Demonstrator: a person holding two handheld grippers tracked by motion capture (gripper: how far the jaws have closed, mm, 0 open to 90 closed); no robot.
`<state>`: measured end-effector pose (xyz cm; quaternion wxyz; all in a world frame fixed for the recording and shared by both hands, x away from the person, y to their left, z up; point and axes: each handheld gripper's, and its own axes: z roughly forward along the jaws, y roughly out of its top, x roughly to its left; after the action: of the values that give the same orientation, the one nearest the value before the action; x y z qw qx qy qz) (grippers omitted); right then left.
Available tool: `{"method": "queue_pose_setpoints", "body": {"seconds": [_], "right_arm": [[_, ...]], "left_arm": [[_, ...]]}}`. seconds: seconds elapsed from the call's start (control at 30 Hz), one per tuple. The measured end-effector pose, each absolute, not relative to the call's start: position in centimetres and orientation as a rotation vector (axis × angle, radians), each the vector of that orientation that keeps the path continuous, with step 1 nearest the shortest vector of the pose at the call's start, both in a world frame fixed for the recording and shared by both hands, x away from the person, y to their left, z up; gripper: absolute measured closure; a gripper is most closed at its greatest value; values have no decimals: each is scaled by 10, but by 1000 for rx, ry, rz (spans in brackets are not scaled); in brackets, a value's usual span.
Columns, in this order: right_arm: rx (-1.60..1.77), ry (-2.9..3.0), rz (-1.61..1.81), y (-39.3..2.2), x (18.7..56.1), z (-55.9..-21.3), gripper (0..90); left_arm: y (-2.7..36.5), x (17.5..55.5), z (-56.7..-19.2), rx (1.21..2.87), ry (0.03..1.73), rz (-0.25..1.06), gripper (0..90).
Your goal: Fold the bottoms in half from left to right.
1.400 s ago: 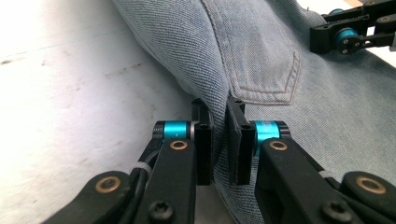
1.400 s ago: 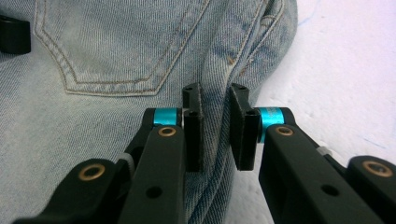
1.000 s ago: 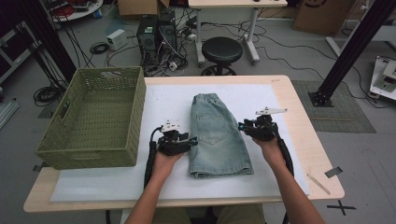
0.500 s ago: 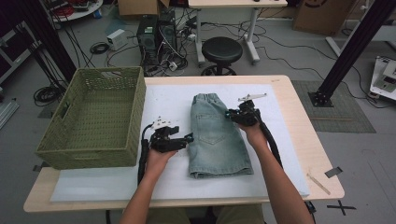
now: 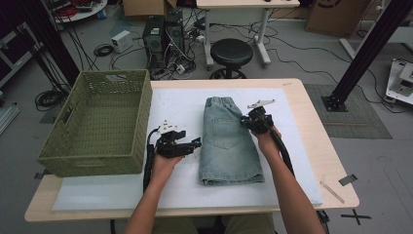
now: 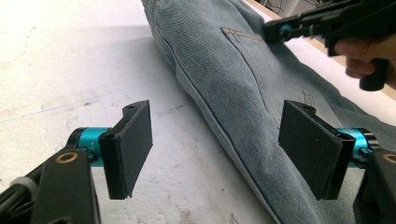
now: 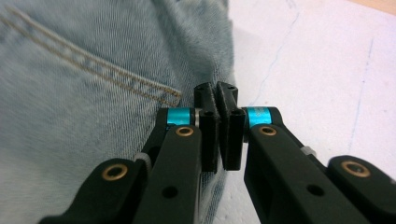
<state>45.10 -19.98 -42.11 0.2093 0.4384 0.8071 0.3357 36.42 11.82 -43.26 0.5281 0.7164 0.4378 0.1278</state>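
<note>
A pair of light-blue denim shorts (image 5: 226,141) lies flat on the white mat (image 5: 175,190), waistband at the far end. My left gripper (image 5: 196,143) rests on the mat just left of the shorts. Its jaws have just been opening and now stand wide. In the left gripper view (image 6: 217,149) the shorts' side seam (image 6: 233,140) runs between the pads, untouched. My right gripper (image 5: 243,122) sits at the shorts' right edge beside the back pocket. Its pads are pressed together on that edge of the shorts (image 7: 93,93), as the right gripper view (image 7: 217,98) shows.
A green woven basket (image 5: 92,161) stands at the table's left side, beside the mat. Bare wood (image 5: 321,146) runs along the table's right edge. A black stool (image 5: 231,51) and cables lie on the floor beyond the far edge.
My right gripper has moved left and away from me to the shorts' right edge and its jaws have closed. My left gripper's jaws have opened wide; that hand stayed about where it was.
</note>
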Motion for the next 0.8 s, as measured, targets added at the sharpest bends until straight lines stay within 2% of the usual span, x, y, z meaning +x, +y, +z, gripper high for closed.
{"method": "queue_pose_setpoints", "body": {"seconds": [0.07,0.17,0.23,0.53,0.8], "right_arm": [[1204,2252,895,-197,451,-424,854],[1223,2228,955,-201,447,-420,756],[1226,2217,990,-206,441,-416,723],[1195,2213,1082,-240,396,-417,708],[1200,2298,1073,-243,368,-437,725]], "left_arm": [[119,364,-432,1711,1045,305,259],[121,364,-432,1703,1042,306,259],[122,364,-432,1700,1042,305,259],[121,364,-431,1694,964,338,276],[119,365,-432,1706,889,392,279]]}}
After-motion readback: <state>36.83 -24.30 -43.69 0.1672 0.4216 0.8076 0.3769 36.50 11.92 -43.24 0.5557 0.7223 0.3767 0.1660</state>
